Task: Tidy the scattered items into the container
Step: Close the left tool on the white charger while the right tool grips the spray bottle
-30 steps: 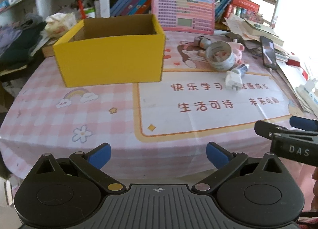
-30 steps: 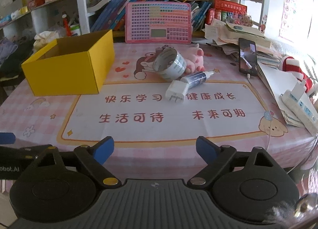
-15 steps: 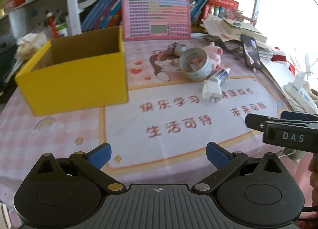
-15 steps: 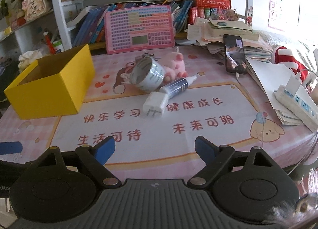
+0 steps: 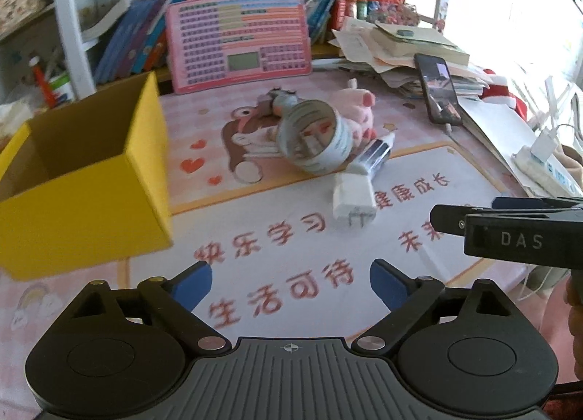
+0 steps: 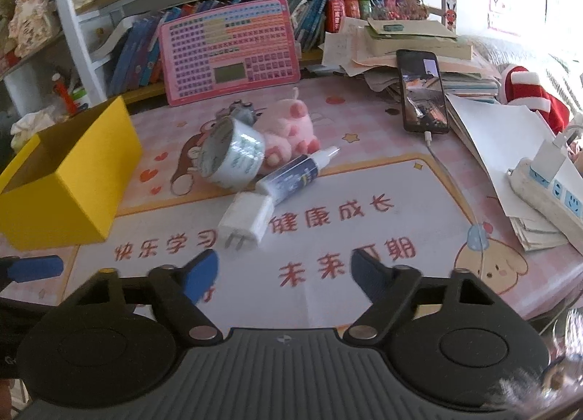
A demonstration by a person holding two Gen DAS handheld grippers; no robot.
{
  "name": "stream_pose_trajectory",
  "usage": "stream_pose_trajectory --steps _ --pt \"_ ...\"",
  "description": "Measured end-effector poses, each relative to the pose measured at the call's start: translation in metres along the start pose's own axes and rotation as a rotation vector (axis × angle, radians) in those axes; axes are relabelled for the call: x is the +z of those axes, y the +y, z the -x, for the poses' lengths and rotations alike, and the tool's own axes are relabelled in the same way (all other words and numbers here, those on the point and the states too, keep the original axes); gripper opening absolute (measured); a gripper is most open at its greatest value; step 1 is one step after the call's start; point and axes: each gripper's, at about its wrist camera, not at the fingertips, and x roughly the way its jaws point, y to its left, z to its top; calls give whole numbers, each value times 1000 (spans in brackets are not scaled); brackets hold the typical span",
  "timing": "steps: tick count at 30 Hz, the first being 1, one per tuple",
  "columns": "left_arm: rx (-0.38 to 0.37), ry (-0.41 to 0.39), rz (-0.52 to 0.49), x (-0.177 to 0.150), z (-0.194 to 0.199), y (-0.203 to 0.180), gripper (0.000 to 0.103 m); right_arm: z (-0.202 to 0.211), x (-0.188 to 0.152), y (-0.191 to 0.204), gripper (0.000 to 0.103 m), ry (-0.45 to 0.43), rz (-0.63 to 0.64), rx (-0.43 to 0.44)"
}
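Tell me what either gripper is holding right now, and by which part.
Nothing is held. The left gripper and right gripper are both open and empty.

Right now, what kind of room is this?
Likely a child's study corner at home: a cartoon table mat, bookshelves crammed with books, a pink learning pad and a plush pig.

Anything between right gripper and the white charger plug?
Nothing: only bare printed mat lies between the open right gripper and the white charger plug, shown in the right wrist view.

Table (image 6: pixel 364 135) bearing box (image 6: pixel 73 179), tape (image 6: pixel 233 154).
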Motion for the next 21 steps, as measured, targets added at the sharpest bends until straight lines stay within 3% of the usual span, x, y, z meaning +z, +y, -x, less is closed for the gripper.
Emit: stream_pose_trajectory --steps 10,21 --pt "1 29 -50 29 -39 -32 93 -35 26 -31 68 52 -19 35" --pt "-15 59 -104 57 -88 -55 77 -72 53 -54 63 83 -65 80"
